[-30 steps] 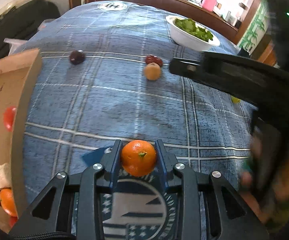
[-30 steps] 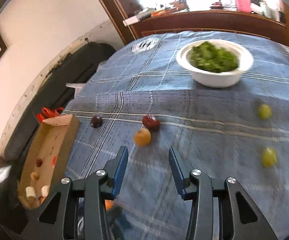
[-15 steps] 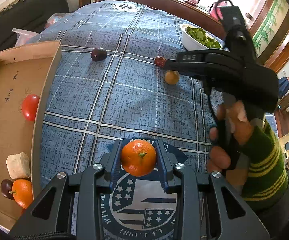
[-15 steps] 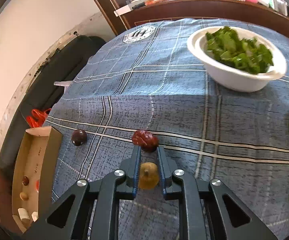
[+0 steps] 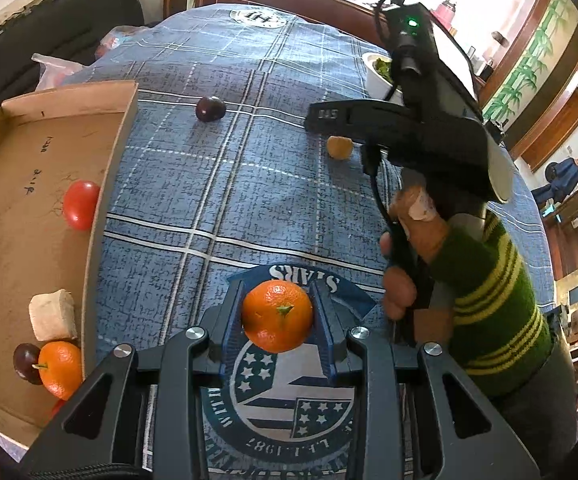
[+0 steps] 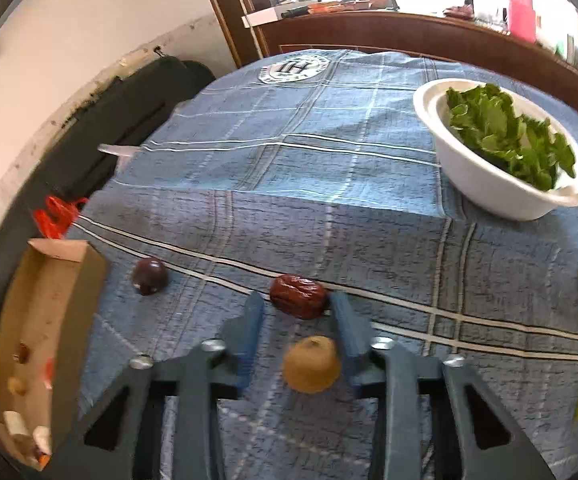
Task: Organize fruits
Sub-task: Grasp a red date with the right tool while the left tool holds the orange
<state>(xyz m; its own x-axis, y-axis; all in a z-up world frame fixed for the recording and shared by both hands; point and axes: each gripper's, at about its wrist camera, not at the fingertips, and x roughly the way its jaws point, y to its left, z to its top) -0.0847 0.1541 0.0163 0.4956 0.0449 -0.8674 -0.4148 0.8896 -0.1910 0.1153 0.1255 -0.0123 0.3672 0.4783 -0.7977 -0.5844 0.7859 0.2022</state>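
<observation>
A small mandarin (image 5: 277, 316) sits clamped in the left tool (image 5: 277, 320), held above the blue checked cloth (image 5: 217, 184) of the desk. The open cardboard box (image 5: 101, 184) where sorted fruit collects lies just to that tool's left, nearer it than the right one. The right tool (image 6: 297, 336) has its jaws opening around a yellow-brown fruit (image 6: 311, 364), which touches the right finger but looks unclamped. A wrinkled red date (image 6: 297, 296) lies lengthwise across the gap at its tips, directly ahead.
</observation>
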